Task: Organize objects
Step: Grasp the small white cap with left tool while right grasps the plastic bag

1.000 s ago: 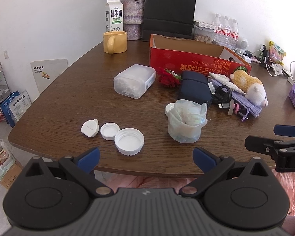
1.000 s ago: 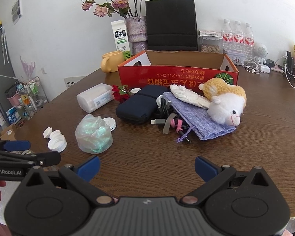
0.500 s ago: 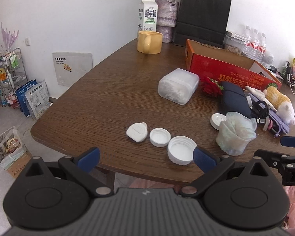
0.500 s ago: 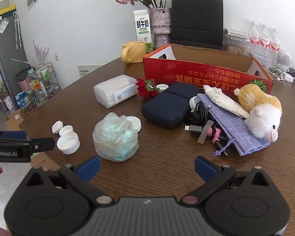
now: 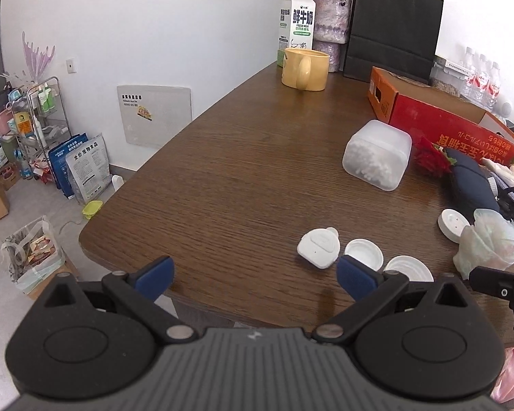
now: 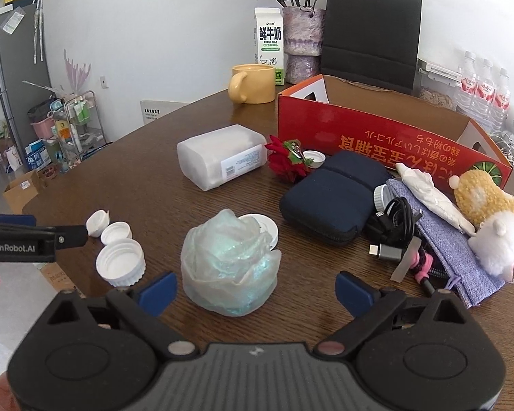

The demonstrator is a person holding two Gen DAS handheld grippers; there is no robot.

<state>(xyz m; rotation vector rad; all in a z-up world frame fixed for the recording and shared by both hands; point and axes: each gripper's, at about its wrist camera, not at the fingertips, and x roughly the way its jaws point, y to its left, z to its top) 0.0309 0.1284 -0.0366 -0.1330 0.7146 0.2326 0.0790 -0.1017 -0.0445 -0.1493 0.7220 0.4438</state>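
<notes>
On the brown table everything's loose, the red box looks empty, and we hover both grippers spread wide, nothing sorted.

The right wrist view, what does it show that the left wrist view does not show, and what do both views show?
Only the right wrist view shows the whole plush toy, the purple pouch and the small cap behind the red flower.

Only the left wrist view shows the white board leaning on the wall and the bag on the floor.

Both show the three white caps near the table edge, the crumpled plastic cup, the clear box, the yellow mug, the milk carton and the red cardboard box.
</notes>
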